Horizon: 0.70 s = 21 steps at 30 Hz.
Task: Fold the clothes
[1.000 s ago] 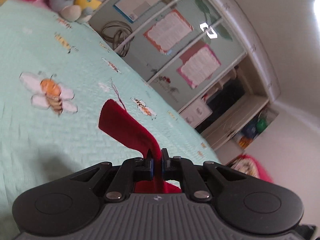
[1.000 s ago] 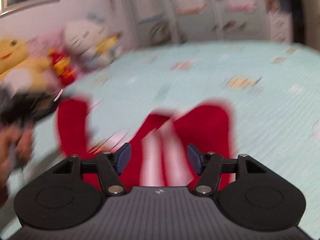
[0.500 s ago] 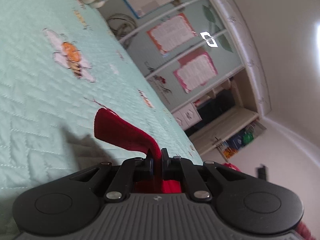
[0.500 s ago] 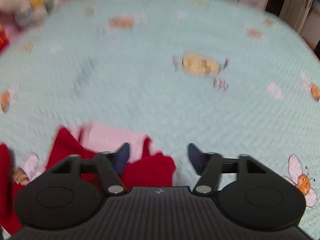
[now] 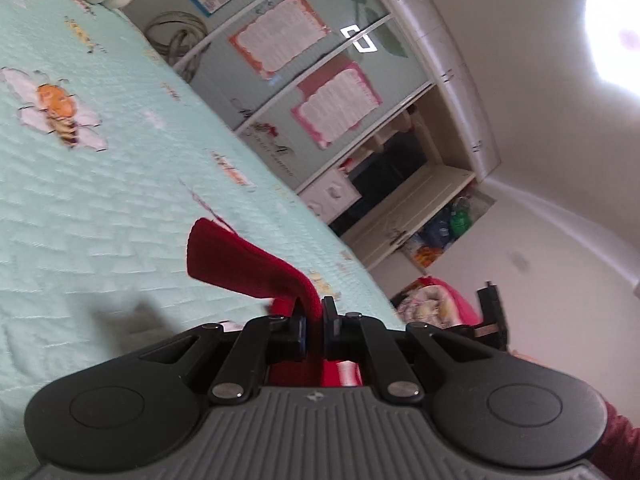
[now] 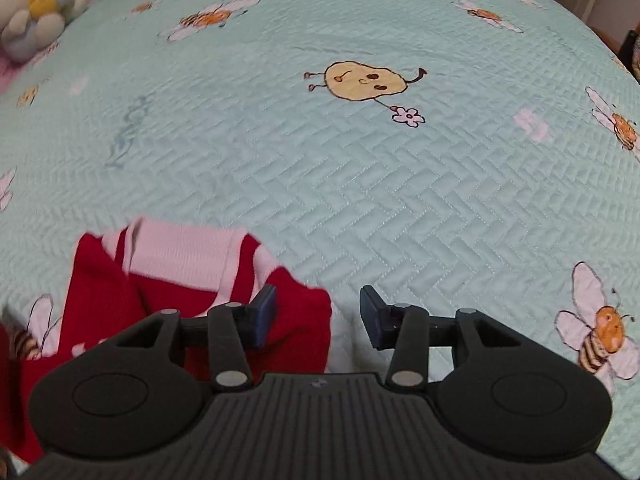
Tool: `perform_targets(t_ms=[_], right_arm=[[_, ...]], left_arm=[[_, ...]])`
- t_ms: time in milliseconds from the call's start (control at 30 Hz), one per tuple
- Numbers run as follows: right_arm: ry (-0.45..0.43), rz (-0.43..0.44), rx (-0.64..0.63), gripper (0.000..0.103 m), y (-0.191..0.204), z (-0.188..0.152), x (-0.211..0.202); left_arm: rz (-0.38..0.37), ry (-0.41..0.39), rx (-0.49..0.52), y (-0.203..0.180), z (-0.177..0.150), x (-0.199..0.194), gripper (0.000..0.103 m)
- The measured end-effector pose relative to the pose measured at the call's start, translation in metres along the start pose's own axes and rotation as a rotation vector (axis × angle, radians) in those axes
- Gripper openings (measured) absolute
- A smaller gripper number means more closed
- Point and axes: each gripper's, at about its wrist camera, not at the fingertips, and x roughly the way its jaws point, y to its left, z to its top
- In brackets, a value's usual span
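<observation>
A red knit garment with pink-white stripes (image 6: 188, 280) lies on the mint quilted bedspread (image 6: 360, 184), low and left in the right wrist view. My right gripper (image 6: 318, 316) stands open just above the bedspread, its left finger over the garment's right edge, nothing between the pads. In the left wrist view my left gripper (image 5: 314, 320) is shut on a red strip of that garment (image 5: 240, 268), which sticks up and forward from the jaws above the bedspread (image 5: 100, 200).
Plush toys (image 6: 36, 4) sit at the bed's far left corner. A wardrobe with posters on its doors (image 5: 312, 80) and open shelves (image 5: 404, 216) stands past the bed. A pink-red bundle (image 5: 436, 300) lies beyond the bed edge.
The right gripper swung from facing the plush toys down over the bedspread, ending at the garment's right edge. The left gripper kept its hold on the red strip and tilted slightly.
</observation>
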Motion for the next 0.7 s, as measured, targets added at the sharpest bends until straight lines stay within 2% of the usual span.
perform_targets(t_ms=[100, 167, 233, 367, 467, 533, 600, 700], right_arm=[[0.047, -0.007, -0.044, 0.045, 0.005, 0.004, 0.004], [0.091, -0.002, -0.069, 0.034, 0.009, 0.002, 0.009], [0.123, 0.011, -0.083, 0.031, 0.012, 0.000, 0.014], [0.103, 0.002, -0.081, 0.021, 0.011, 0.001, 0.017], [0.060, -0.036, -0.048, 0.018, 0.006, 0.000, 0.024], [0.031, -0.062, -0.025, 0.018, 0.002, 0.000, 0.028], [0.005, -0.081, 0.006, 0.018, -0.002, -0.001, 0.034], [-0.074, -0.007, 0.168, 0.020, -0.025, -0.010, 0.045]], left_arm=[[-0.043, -0.006, 0.013, -0.012, 0.003, -0.001, 0.005], [-0.072, -0.018, 0.019, -0.020, 0.007, -0.002, 0.005], [-0.102, -0.042, 0.019, -0.029, 0.012, -0.005, 0.005], [-0.161, -0.089, 0.020, -0.046, 0.023, -0.011, 0.005], [-0.206, -0.125, 0.020, -0.060, 0.031, -0.016, 0.005], [-0.198, -0.156, 0.052, -0.066, 0.034, -0.020, 0.005], [-0.155, -0.174, 0.033, -0.059, 0.033, -0.022, 0.005], [-0.055, -0.158, -0.028, -0.034, 0.023, -0.021, 0.005]])
